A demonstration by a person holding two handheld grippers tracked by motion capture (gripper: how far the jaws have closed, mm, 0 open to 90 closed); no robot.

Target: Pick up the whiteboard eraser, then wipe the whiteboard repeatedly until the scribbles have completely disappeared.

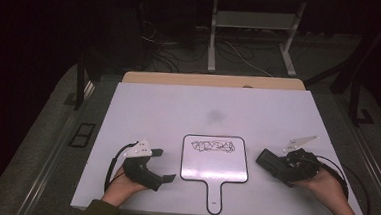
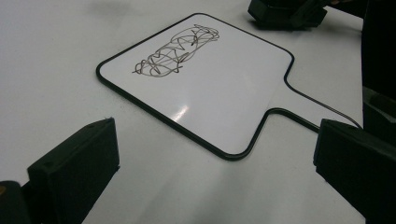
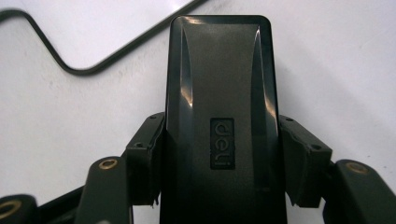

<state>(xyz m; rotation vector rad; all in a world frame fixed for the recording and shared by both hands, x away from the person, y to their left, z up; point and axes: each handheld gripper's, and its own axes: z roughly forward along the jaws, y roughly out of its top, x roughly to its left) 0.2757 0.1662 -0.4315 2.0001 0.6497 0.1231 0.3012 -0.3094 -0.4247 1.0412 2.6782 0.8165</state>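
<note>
While the person's left hand rests on the near left part of the white table, the left gripper it holds lies low over the tabletop with its two black jaws spread wide and nothing between them. In the left gripper view those jaws rise at the bottom corners, well apart, and bare table lies in the gap. A black cable loops on the table behind that gripper.

Just to the right of it, near the front edge at the middle of the table, lies a small whiteboard with a black rim and a short handle that points toward the person. It lies flat, touched by neither gripper. A black scribble runs across its far part; the left gripper view shows it as a tangle of loops.

Farther right, beside the whiteboard but apart from it, the right gripper pinches a black eraser. In the right gripper view the eraser stands between the two jaws, its long sides pressed by the pads on either flank, its rounded end toward the whiteboard's rim. The right hand holds this gripper at the table's right side, low over the surface.
</note>
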